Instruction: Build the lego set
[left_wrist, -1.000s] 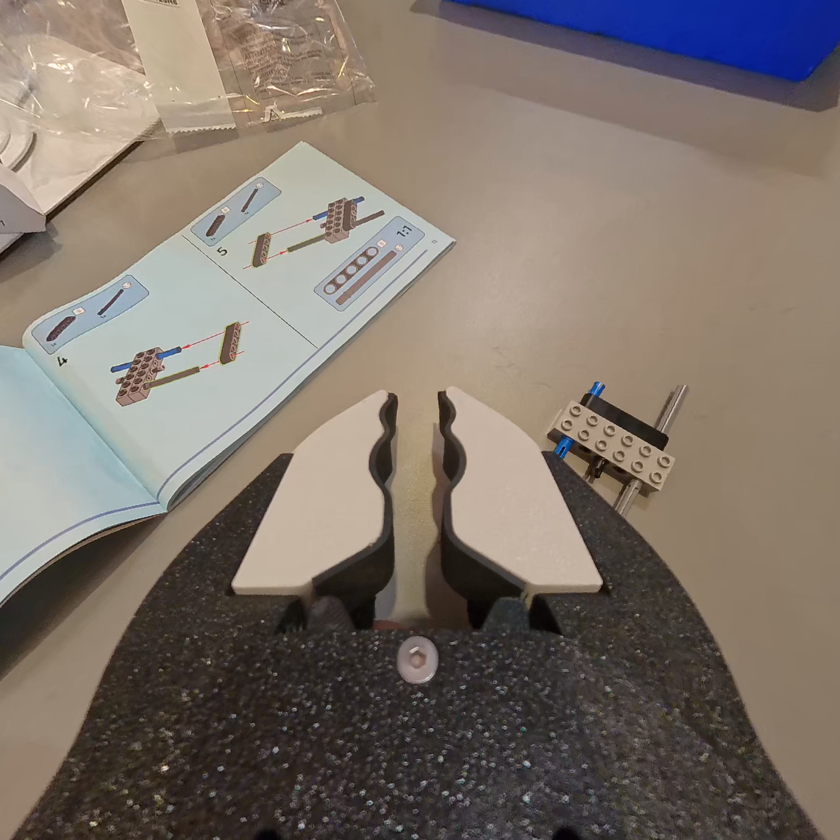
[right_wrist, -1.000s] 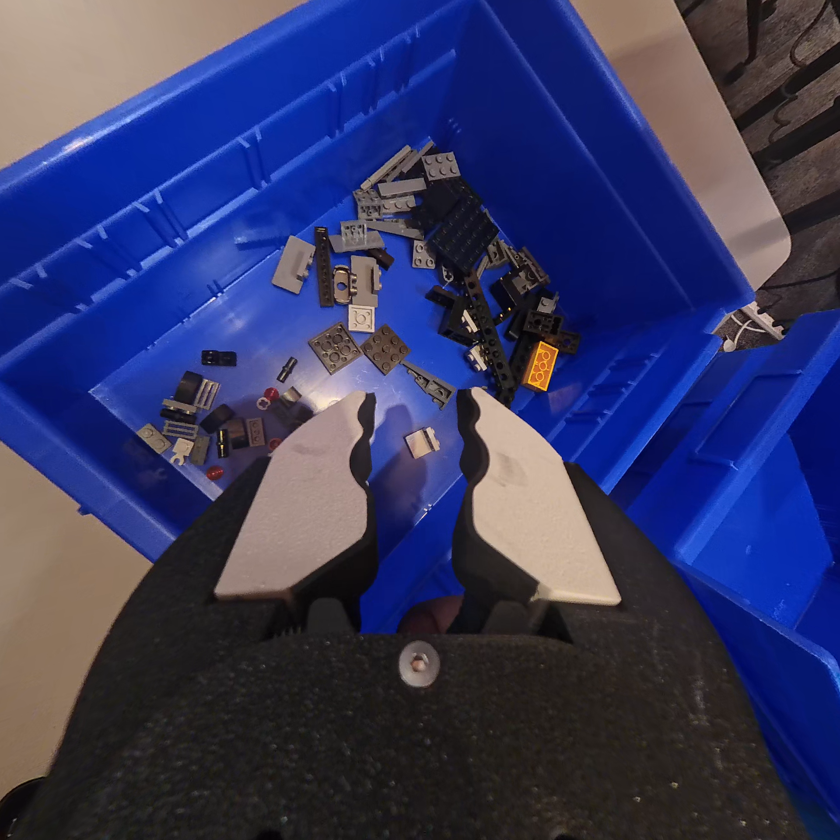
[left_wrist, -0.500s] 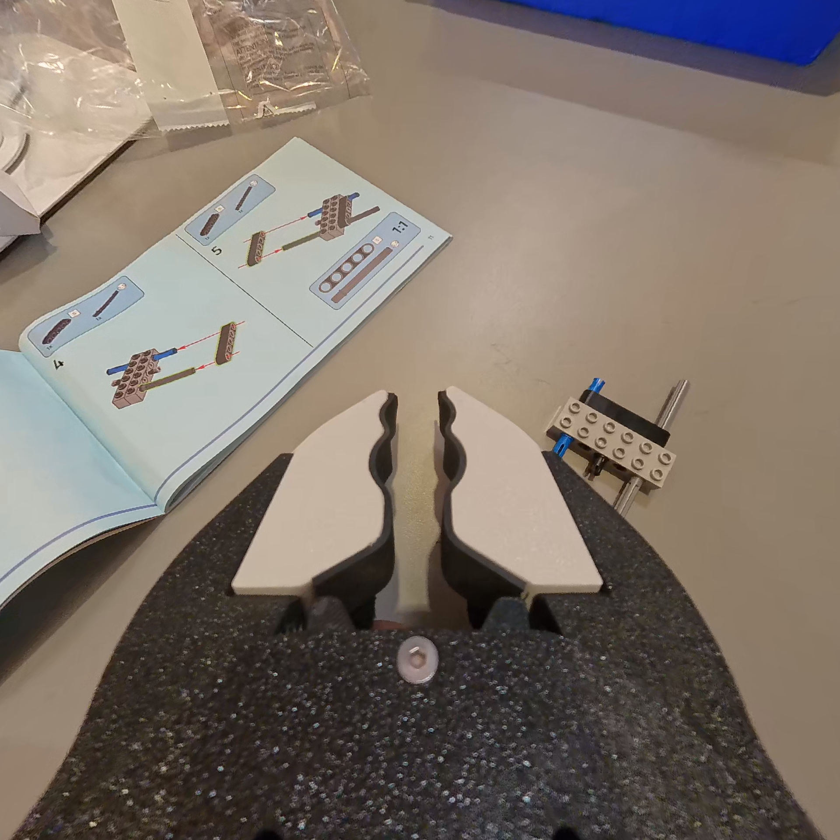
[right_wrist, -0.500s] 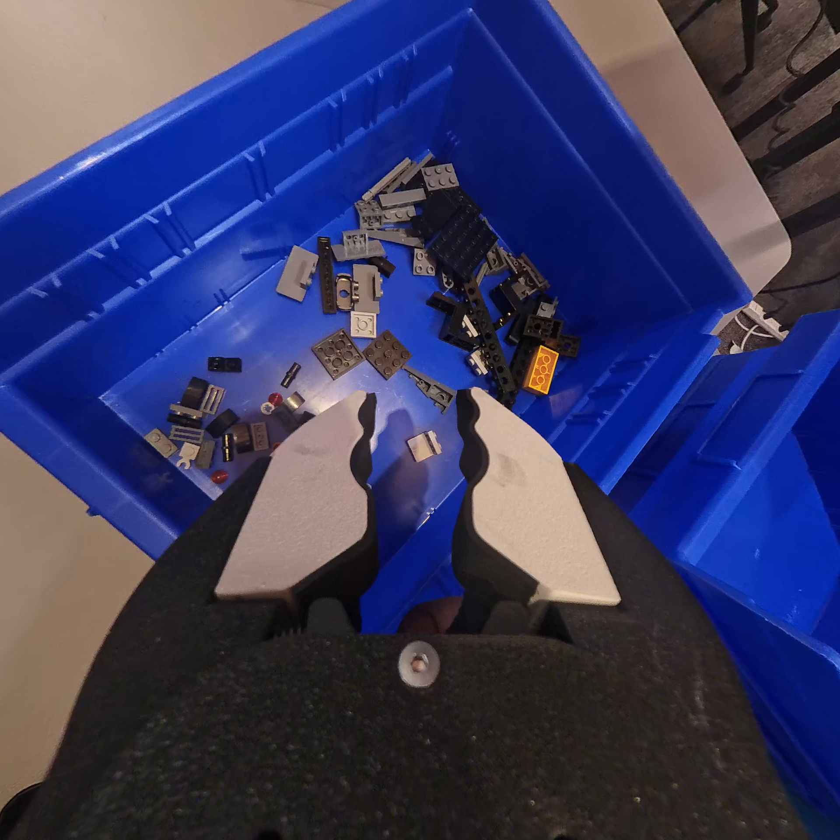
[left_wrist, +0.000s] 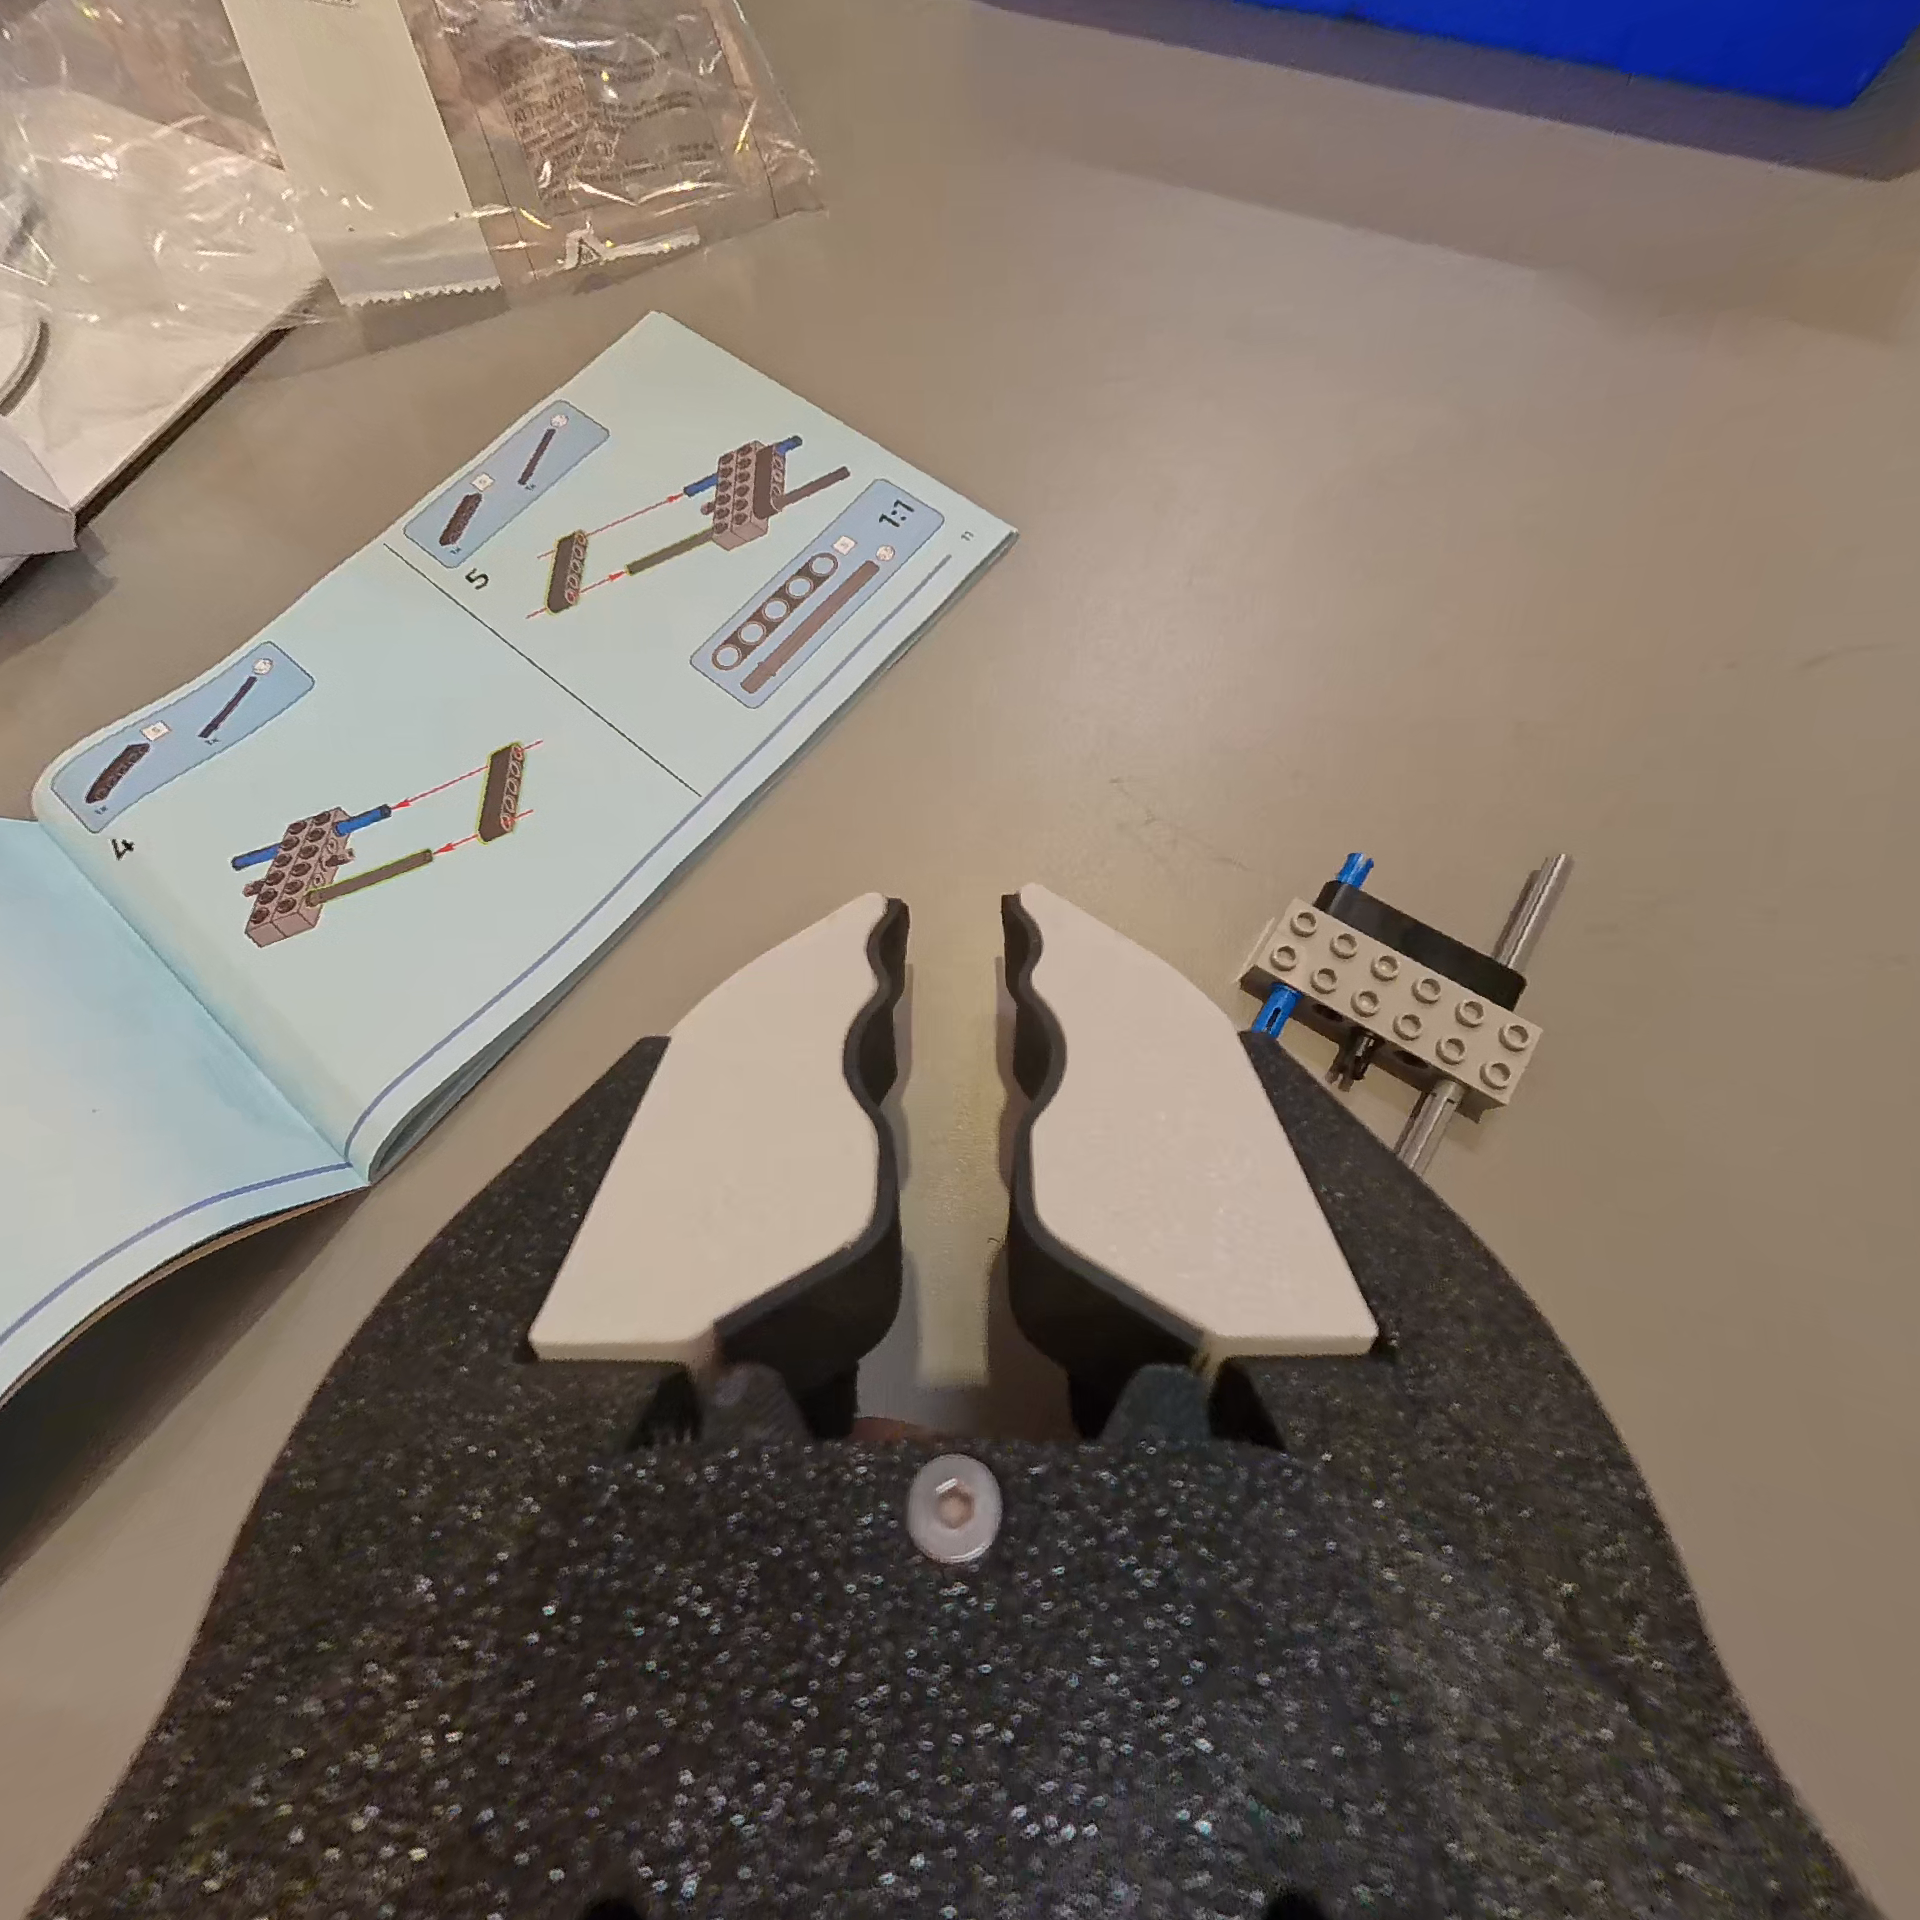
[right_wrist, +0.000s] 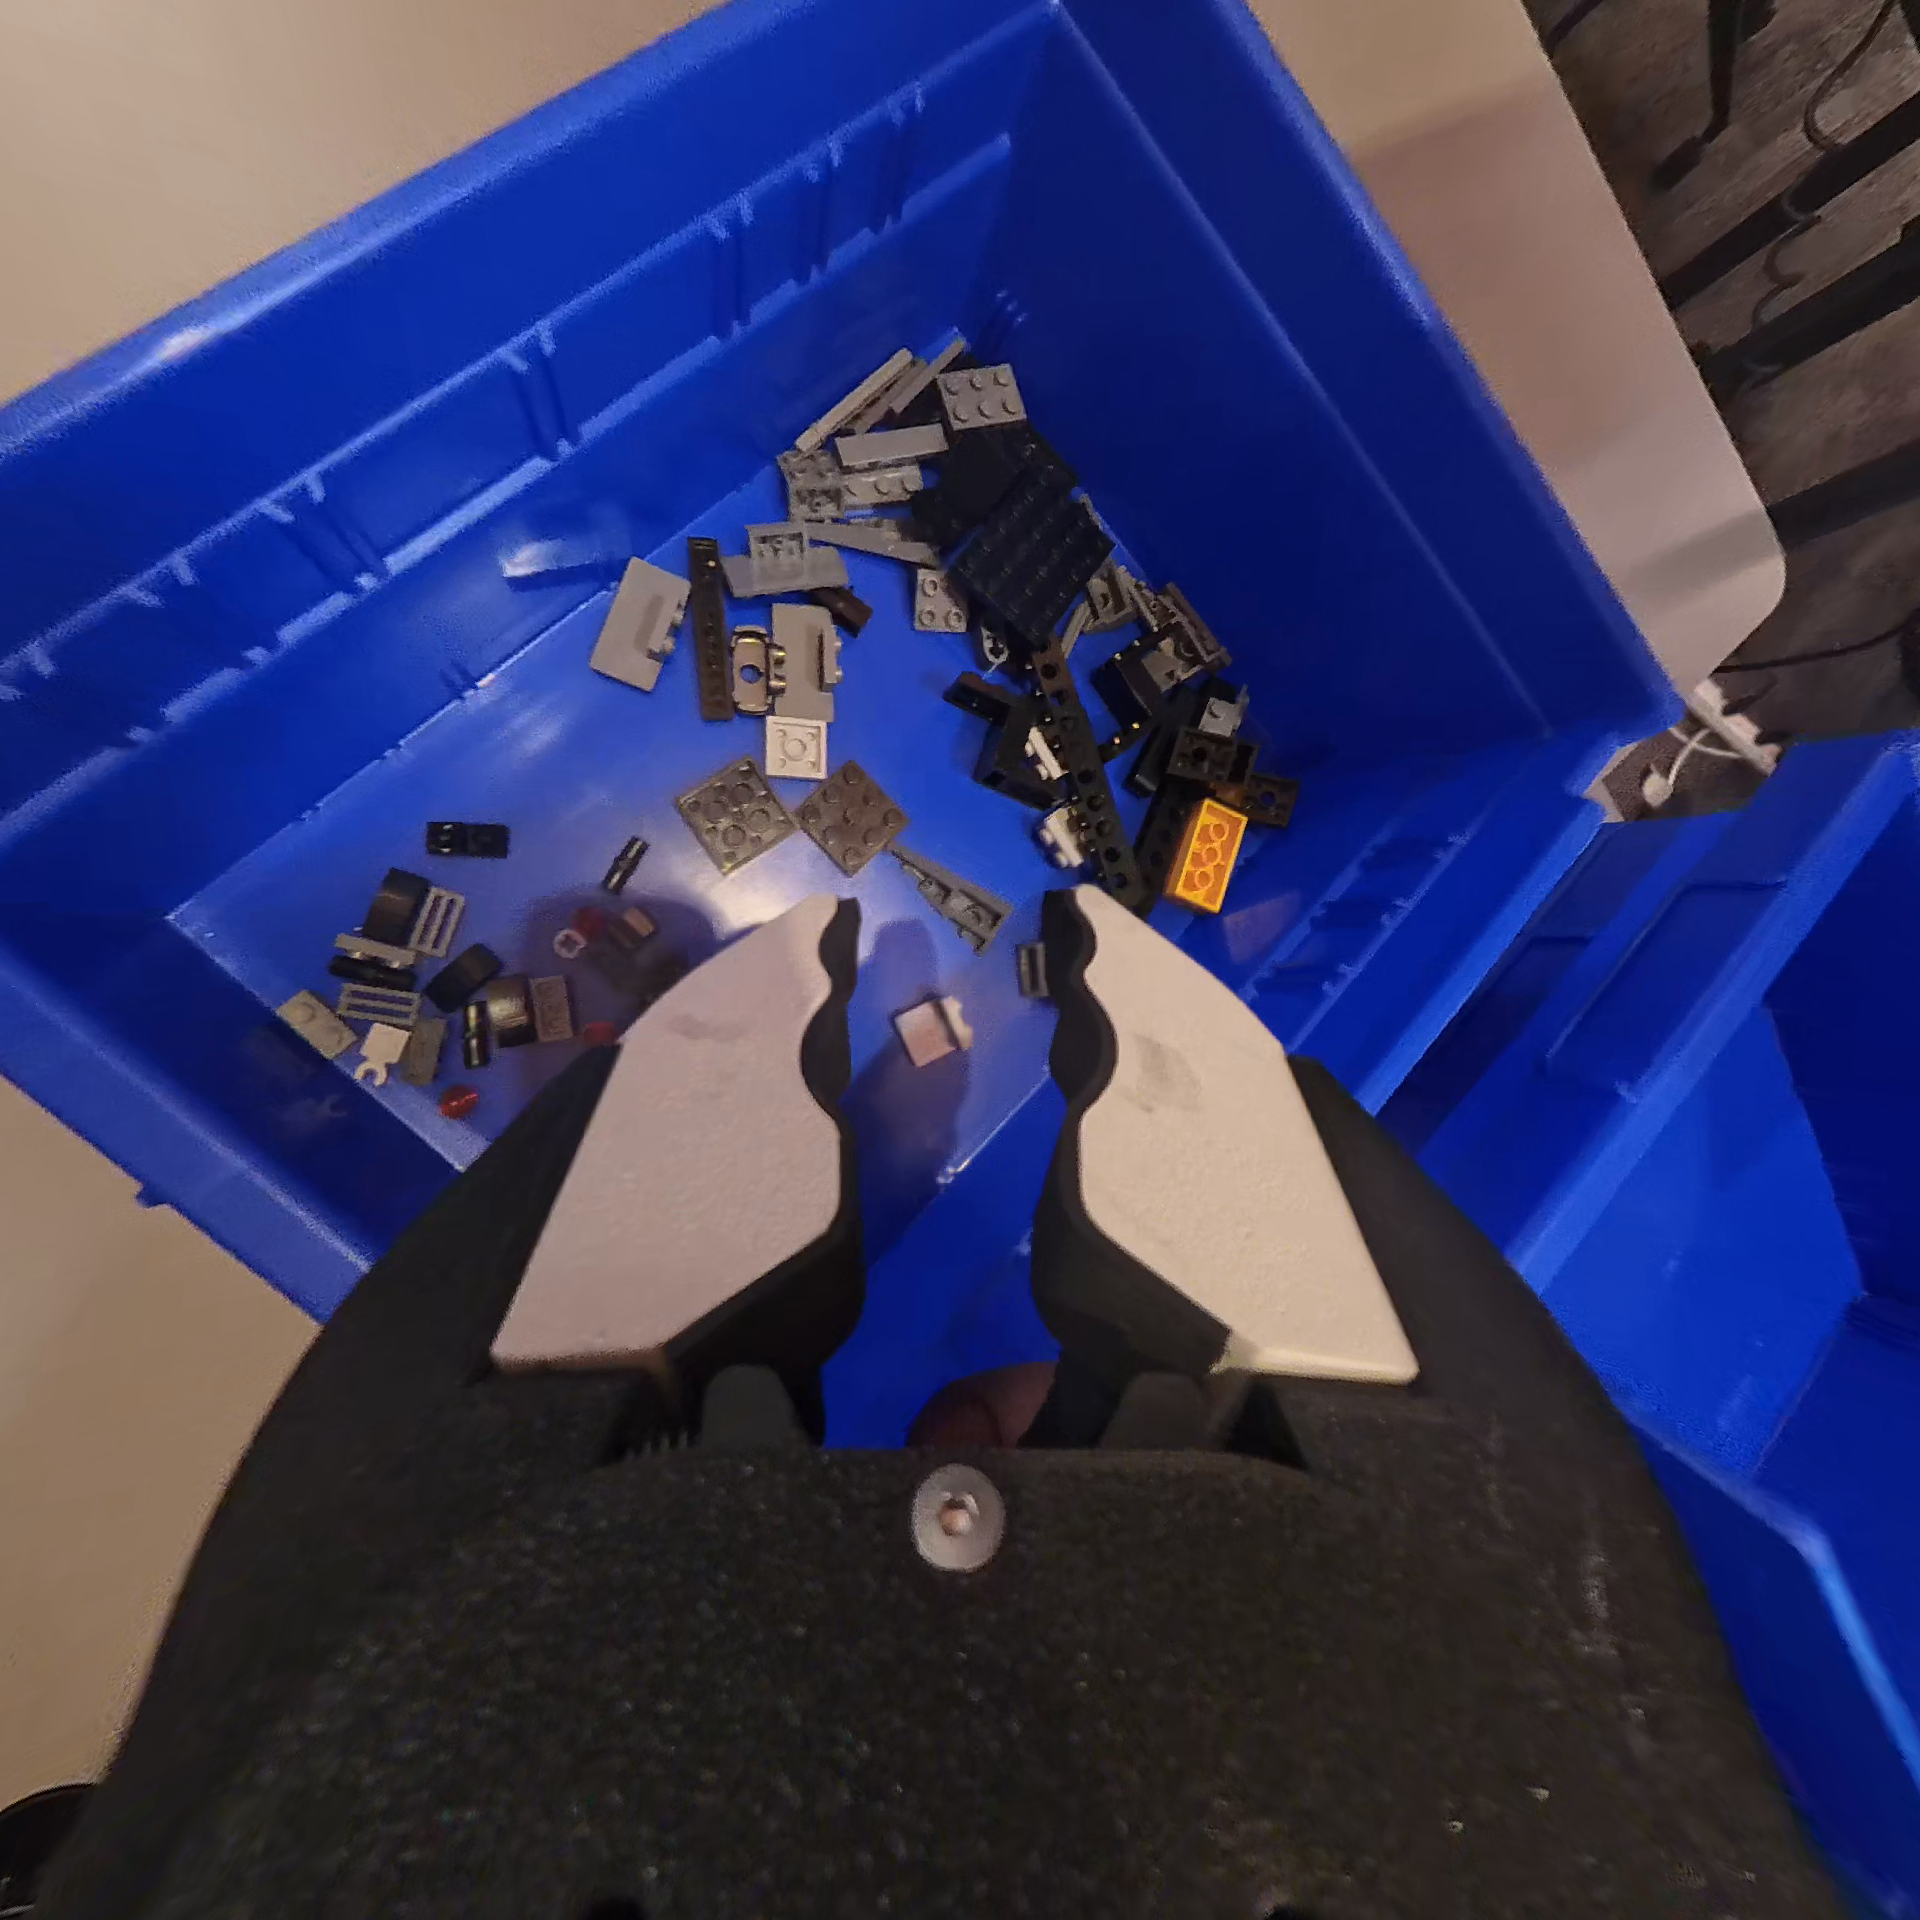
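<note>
grey table shows in the thin gap of my left tongs (left_wrist: 954, 914); they hold nothing and hang over the bare table (left_wrist: 1351, 520). just to their right sits a little brick build (left_wrist: 1392, 987): a grey studded brick with a black piece behind it, blue pins and a metal rod poking out. to the left lies an open pale blue booklet (left_wrist: 520, 779) with building pictures. past it lie clear plastic bags (left_wrist: 582, 135).

my right tongs (right_wrist: 951, 914) stand wider apart and hold nothing too. they hang over a big blue bin (right_wrist: 1299, 312). down on the bin floor, seen between my fingers, lies a small light grey piece (right_wrist: 930, 1031). more grey and black pieces are spread all about, and one orange brick (right_wrist: 1205, 857) sits near my right finger. another blue bin (right_wrist: 1714, 1143) stands beside it.
</note>
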